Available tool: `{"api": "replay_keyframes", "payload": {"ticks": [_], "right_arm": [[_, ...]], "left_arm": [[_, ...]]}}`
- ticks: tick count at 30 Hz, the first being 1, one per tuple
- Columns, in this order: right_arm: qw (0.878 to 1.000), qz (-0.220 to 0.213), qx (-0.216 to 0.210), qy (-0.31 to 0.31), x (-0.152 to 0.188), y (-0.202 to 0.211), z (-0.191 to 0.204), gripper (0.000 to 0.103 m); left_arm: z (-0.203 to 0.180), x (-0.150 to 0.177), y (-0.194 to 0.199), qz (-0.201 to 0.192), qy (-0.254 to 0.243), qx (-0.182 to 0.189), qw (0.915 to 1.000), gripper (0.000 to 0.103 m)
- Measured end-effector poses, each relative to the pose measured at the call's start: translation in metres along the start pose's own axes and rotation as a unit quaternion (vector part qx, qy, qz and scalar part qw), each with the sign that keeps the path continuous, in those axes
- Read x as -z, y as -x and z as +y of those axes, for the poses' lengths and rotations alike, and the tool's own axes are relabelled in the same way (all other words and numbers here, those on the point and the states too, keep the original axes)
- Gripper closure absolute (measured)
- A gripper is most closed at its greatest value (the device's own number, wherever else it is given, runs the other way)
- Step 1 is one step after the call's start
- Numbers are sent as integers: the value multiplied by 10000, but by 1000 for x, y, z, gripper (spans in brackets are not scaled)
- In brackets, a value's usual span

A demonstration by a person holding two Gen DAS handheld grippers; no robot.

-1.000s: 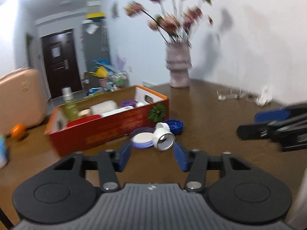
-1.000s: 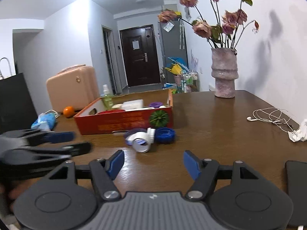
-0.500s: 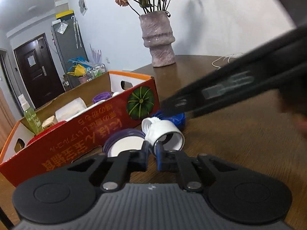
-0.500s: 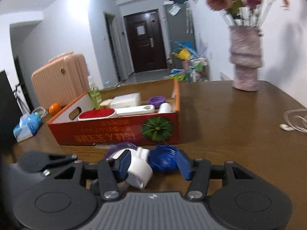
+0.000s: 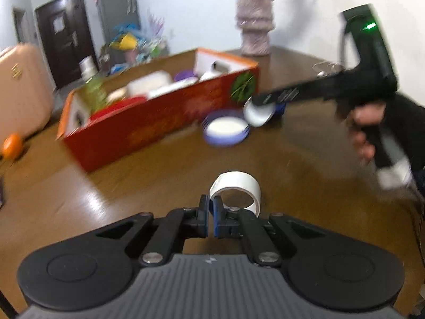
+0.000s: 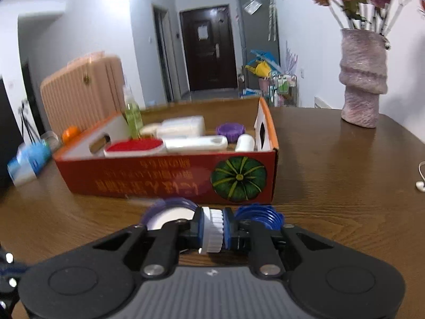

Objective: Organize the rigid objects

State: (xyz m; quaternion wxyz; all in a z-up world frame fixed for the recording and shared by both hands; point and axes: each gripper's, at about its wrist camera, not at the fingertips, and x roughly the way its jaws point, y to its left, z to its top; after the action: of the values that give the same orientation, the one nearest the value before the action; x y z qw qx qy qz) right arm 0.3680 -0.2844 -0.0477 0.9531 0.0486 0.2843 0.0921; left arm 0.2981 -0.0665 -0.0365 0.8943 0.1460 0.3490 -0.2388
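Observation:
My left gripper [image 5: 211, 202] is shut on the wall of a white ring [image 5: 236, 186], held just above the brown table. My right gripper [image 6: 212, 224] is closing, and its pads press both sides of a white ribbed cap [image 6: 212, 230]. Beside that cap lie a purple lid with a white inside [image 6: 170, 212] and a blue ribbed cap [image 6: 259, 214]. All three are just in front of the red cardboard box [image 6: 172, 183]. In the left wrist view, a hand holds the right gripper [image 5: 261, 102] at the white cap [image 5: 257, 113], with the purple lid [image 5: 225, 130] next to it.
The box holds a green bottle [image 6: 132, 111], white containers, a red-topped item and a purple lid [image 6: 229, 129]. A vase of flowers [image 6: 362, 79] stands at the back right of the table, and earphones [image 6: 421, 182] lie at the right. A peach suitcase [image 6: 82, 90] stands beyond the table.
My left gripper shut on the white piece's rim and drew back from the box with a white ring. My right gripper moved in toward the box and closed on the white ribbed cap.

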Motion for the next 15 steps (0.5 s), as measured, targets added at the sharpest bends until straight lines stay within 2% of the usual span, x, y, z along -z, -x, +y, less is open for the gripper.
{"api": "replay_keyframes", "payload": {"ticks": [3, 4, 8, 10, 13, 15], "right_arm": [[9998, -133, -60, -117, 3, 22, 2, 89], [9995, -107, -209, -193, 5, 31, 4, 89], [9879, 356, -1455, -395, 33, 58, 26, 89], [9832, 543, -1697, -385, 47, 61, 38, 89], [9808, 719, -1737, -517, 62, 57, 46, 88], [9822, 728, -1605, -650, 67, 56, 41, 86]], "left_arm": [[8, 13, 21, 144, 144, -50, 9998, 99], [10, 18, 29, 187, 152, 14, 9997, 99], [10, 30, 41, 407, 46, 186, 9990, 99], [7, 31, 36, 431, 84, 269, 9987, 98], [6, 30, 28, 374, 307, 296, 9984, 96], [6, 28, 33, 218, 436, 369, 9981, 91]]}}
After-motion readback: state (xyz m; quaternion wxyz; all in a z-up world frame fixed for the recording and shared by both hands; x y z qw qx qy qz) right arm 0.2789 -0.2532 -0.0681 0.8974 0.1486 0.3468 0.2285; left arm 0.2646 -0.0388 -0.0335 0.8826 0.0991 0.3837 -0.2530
